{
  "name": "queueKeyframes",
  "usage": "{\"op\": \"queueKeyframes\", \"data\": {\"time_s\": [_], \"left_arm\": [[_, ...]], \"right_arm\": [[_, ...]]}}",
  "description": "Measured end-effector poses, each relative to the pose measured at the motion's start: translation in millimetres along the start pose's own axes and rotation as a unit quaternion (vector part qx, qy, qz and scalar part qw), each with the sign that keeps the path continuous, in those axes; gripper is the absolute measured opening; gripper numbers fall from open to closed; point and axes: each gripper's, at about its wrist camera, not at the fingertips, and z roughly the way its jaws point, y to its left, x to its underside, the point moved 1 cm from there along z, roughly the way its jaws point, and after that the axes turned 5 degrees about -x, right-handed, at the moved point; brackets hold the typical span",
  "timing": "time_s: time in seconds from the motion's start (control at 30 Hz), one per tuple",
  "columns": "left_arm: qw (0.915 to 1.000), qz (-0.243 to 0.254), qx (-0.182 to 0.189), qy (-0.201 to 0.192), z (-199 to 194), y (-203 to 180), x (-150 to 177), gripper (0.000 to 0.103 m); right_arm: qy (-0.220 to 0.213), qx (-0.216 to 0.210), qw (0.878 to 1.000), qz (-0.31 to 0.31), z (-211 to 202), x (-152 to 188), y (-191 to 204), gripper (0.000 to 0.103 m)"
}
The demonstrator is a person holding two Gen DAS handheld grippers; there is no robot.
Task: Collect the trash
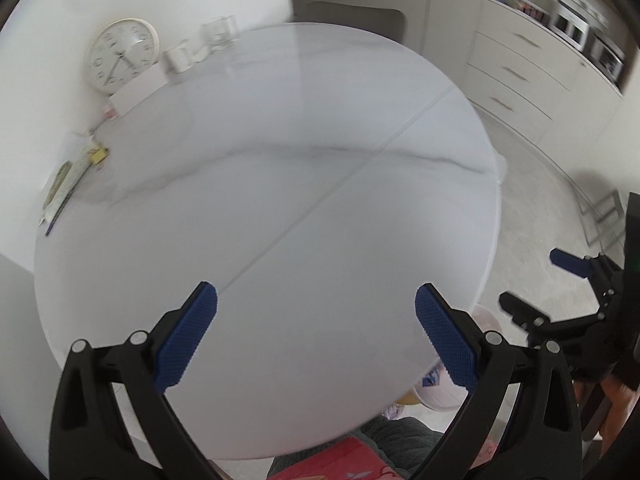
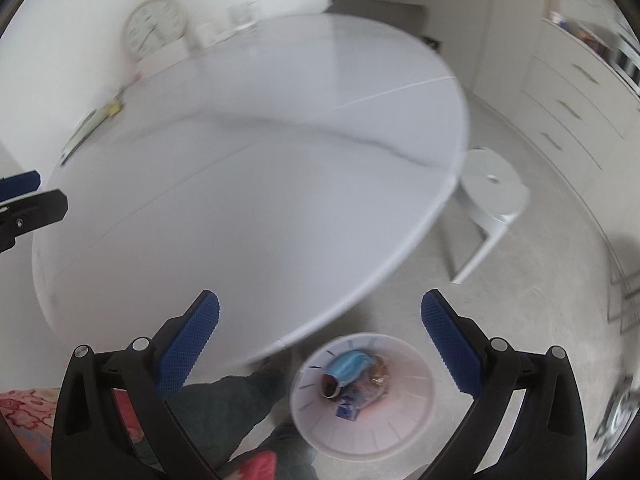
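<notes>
Both released, the left hand-held gripper and right hand-held gripper carry nothing (trash sits in the bin at 6 o'clock, below the surface).

White round trash bin upright on the floor beside the desk edge, open-topped, holding trash — crumpled blue face mask, blue printed wrapper, shiny crinkled wrapper — piled together.
</notes>
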Motion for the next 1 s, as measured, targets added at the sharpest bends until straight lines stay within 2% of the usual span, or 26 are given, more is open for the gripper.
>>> {"op": "queueKeyframes", "data": {"time_s": [0.13,0.27,0.47,0.73,0.9,1.0], "left_arm": [[0.9998,-0.02,-0.004,-0.007,-0.1,20.0,-4.7,0.095],[0.9991,-0.032,-0.008,-0.025,-3.7,35.8,-21.0,0.095],[0.9938,-0.062,-0.025,-0.088,-30.2,66.6,-65.5,0.095],[0.9769,-0.103,-0.058,-0.178,-99.4,97.4,-132.0,0.095],[0.9624,-0.136,-0.079,-0.222,-141.7,111.4,-144.5,0.095],[0.9585,-0.144,-0.093,-0.228,-155.2,112.3,-138.6,0.095]], "right_arm": [[0.004,-0.011,1.0,-0.019,4.6,-23.3,22.5,0.1],[-0.014,-0.007,0.999,-0.04,-8.3,-50.1,40.9,0.1],[-0.072,0.001,0.995,-0.07,-53.7,-100.4,65.7,0.1],[-0.184,0.001,0.977,-0.108,-144.0,-166.1,92.0,0.1],[-0.246,0.004,0.962,-0.121,-197.6,-187.7,94.2,0.1],[-0.268,0.004,0.956,-0.12,-218.3,-187.6,92.6,0.1]]}}
